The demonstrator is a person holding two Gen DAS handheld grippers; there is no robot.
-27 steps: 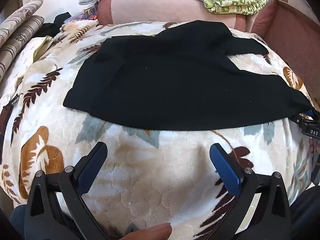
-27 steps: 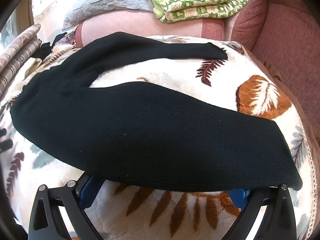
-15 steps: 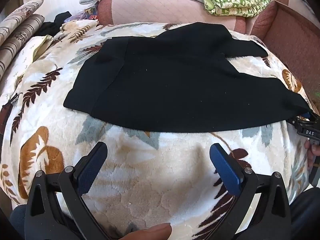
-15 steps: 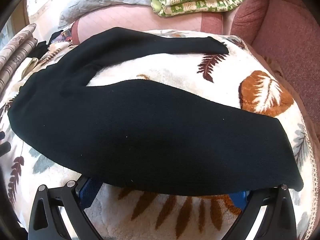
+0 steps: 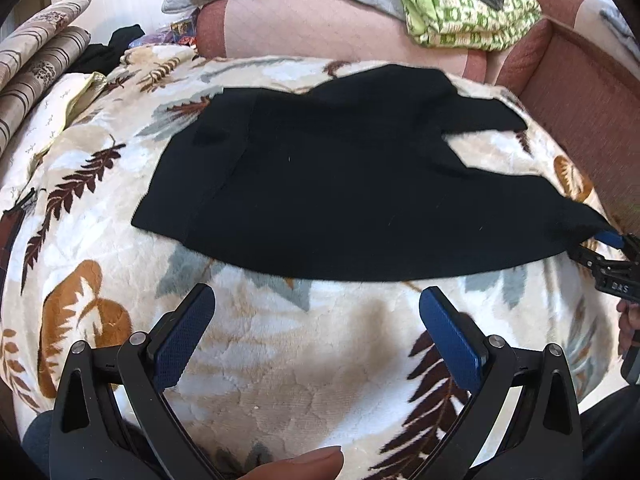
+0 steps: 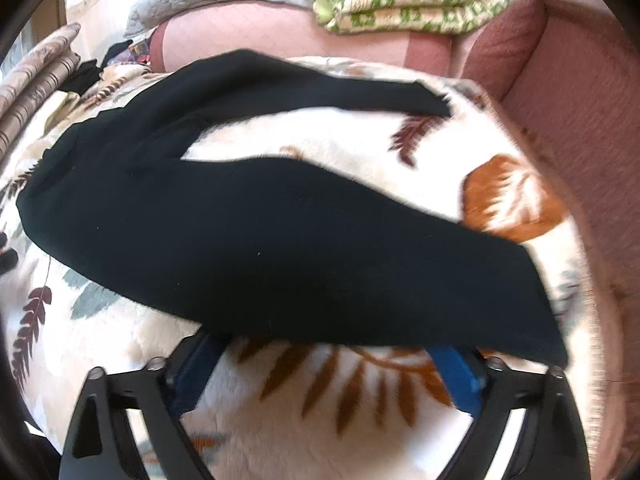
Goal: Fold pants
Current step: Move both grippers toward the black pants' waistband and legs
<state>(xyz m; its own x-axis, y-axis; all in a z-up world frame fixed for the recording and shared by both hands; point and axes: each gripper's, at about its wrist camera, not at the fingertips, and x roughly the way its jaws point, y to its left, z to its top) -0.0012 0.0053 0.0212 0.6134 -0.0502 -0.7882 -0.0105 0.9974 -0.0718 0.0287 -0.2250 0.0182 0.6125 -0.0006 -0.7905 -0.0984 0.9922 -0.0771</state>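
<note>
The left gripper (image 5: 316, 312) is held with its blue pads spread wide over the near edge of the leaf-print blanket (image 5: 280, 360), nothing between them, just short of the black pants (image 5: 340, 184). The pants are spread flat across the blanket's middle, waistband to the left and two legs splayed toward the right edge. The right gripper (image 6: 324, 356) is seen with its fingers apart, their tips tucked under the near leg's hem (image 6: 520, 320).
</note>
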